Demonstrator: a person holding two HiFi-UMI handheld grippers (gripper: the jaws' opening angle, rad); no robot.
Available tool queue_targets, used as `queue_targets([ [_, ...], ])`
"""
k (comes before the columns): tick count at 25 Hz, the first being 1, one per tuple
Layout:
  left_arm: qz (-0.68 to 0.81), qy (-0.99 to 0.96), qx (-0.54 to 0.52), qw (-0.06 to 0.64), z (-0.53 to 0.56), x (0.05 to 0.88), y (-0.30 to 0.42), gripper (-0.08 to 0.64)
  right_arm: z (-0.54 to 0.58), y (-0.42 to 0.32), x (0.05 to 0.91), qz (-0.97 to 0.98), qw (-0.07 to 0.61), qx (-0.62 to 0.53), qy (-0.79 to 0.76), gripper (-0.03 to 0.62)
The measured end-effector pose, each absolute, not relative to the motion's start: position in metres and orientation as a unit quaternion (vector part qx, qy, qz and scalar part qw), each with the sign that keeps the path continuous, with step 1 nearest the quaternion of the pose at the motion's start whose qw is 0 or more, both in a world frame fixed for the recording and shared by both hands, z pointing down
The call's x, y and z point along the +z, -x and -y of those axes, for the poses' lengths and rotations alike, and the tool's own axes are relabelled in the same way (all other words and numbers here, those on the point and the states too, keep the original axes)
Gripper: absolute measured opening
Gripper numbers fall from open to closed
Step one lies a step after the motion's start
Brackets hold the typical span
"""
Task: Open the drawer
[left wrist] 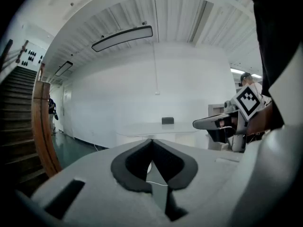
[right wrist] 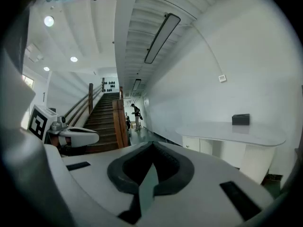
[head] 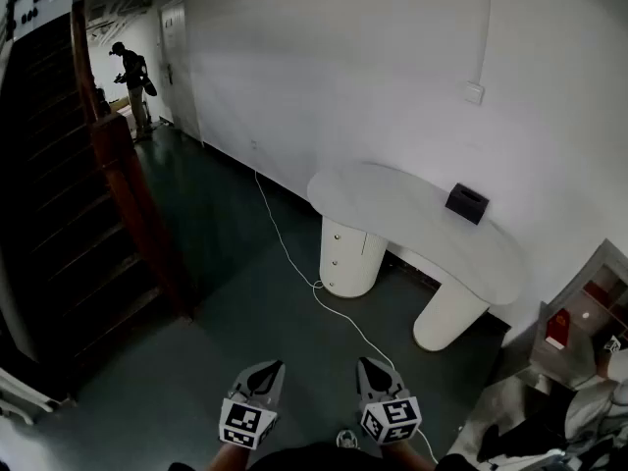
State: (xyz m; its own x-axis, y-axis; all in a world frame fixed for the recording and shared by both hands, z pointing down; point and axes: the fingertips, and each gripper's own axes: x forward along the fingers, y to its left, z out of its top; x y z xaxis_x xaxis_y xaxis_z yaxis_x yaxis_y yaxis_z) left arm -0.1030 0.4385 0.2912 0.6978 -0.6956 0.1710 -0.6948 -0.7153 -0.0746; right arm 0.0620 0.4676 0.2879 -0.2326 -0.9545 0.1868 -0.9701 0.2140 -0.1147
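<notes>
Both my grippers are well short of the white table (head: pixel 412 214), on its near side w/ bare dark floor between us. My left gripper (head: pixel 273 365) is clenched tight, pads meeting at the tips, nothing in between. My right gripper (head: pixel 364 361) is the same: jaws pressed together and empty. The two sit side by side, apart from each other, tips aimed roughly toward the table and dipped a bit. The drawer (head: pixel 340 235) is in the rounded pedestal (head: pixel 348 258) under the table's end nearer the stairs; I can make out two small knobs, one above the other, and the fronts look flush w/ the pedestal, so shut as far as I can tell. A 2nd plain pedestal (head: pixel 446 314) holds up the table's other end. A small black box (head: pixel 467 203) sits on the tabletop, toward the wall side, near that other end. A white cable (head: pixel 290 255) runs over the floor from the wall beyond the table, passes just in front of the drawer pedestal, then heads on toward my side. The wooden staircase (head: pixel 59 194) is well apart from the table, off past its drawer end. A person (head: pixel 132 77) stands far beyond the table, down the corridor; too small for detail.
</notes>
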Motion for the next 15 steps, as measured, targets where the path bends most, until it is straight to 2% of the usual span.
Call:
queue_targets([
  [8, -0.397, 0.914, -0.080, -0.005, -0.427, 0.294, 0.070, 0.018, -0.453, -0.096, 0.288, 0.793, 0.011, 0.099, -0.601, 0.002],
  [13, -0.410, 0.909, -0.073, -0.012, -0.428, 0.300, 0.040, 0.021, -0.446, -0.122, 0.294, 0.806, 0.017, 0.104, -0.583, 0.002],
  [15, -0.416, 0.906, -0.073, -0.019, -0.429, 0.304, 0.028, 0.021, -0.445, -0.131, 0.296, 0.813, 0.023, 0.112, -0.571, 0.042],
])
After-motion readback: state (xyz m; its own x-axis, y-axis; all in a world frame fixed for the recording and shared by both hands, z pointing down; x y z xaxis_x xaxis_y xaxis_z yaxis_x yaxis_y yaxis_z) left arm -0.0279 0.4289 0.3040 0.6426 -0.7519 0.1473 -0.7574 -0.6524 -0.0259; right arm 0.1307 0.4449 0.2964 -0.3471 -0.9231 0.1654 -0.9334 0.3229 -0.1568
